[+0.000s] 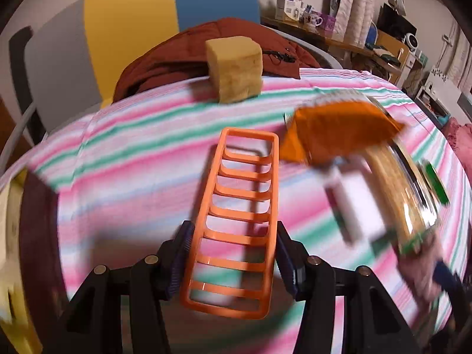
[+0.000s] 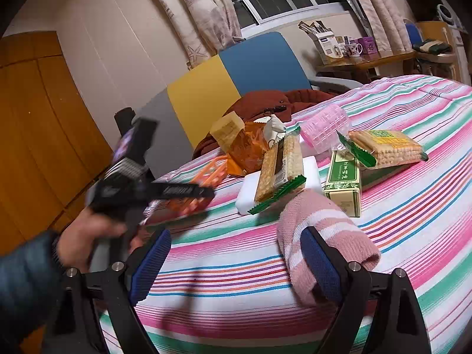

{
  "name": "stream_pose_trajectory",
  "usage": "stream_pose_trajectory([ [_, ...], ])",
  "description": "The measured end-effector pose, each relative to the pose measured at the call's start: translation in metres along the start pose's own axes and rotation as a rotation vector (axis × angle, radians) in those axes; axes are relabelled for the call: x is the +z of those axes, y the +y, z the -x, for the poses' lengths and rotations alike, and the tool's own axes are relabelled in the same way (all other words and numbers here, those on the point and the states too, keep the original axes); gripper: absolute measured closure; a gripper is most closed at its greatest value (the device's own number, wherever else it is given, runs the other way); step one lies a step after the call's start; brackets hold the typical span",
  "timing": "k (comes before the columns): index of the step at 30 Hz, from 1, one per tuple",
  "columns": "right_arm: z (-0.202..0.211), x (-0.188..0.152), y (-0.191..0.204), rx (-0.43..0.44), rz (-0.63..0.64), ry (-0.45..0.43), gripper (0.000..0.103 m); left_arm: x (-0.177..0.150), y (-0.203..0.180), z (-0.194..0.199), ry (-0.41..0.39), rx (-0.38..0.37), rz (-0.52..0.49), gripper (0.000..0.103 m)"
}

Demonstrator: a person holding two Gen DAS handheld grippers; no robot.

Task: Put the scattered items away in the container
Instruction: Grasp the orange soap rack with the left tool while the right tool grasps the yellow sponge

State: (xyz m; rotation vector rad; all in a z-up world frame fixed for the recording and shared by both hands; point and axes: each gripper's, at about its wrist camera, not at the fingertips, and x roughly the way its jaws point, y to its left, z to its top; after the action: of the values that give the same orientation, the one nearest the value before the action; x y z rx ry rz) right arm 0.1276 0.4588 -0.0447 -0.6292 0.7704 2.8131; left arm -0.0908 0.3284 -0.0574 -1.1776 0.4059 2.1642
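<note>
Straddling the orange slotted rack (image 1: 236, 221), the left claw (image 1: 233, 261) had its blue pads at the rack's two long sides, clamped on its near end. The rack lay flat on the striped surface (image 1: 124, 159) and ran straight ahead from the claw. Beyond its far end sat a tan sponge block (image 1: 234, 69); ahead and to the right lay an orange wrapper (image 1: 339, 129) and a blurred cracker pack (image 1: 392, 183).

The right claw (image 2: 233, 265) stood wide apart, nothing between its pads, a pink striped sock (image 2: 324, 236) draped over its right finger. Just ahead lay a cracker pack on a white block (image 2: 311, 174), and right of it a green box (image 2: 343, 183) with Chinese characters too small to read. Farther off stood a pink mesh basket (image 2: 326, 128).

The surface wore a pink, green and white striped cloth. Behind it stood a chair (image 2: 236, 70) with yellow and blue panels, curtains and a window.
</note>
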Motion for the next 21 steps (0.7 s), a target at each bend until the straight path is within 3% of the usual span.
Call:
stream_pose_trajectory([
  [9, -0.001, 0.004, 0.017, -0.074, 0.083, 0.038, 0.013, -0.077, 0.003, 0.048, -0.075, -0.011, -0.022, 0.05],
  [15, -0.005, 0.043, 0.053, -0.032, 0.173, 0.045, 0.013, -0.085, 0.004, 0.047, -0.122, -0.021, -0.027, 0.053],
  [21, -0.064, 0.1, 0.09, -0.014, 0.246, 0.151, 0.013, -0.087, 0.012, 0.05, -0.144, -0.076, 0.014, 0.053],
])
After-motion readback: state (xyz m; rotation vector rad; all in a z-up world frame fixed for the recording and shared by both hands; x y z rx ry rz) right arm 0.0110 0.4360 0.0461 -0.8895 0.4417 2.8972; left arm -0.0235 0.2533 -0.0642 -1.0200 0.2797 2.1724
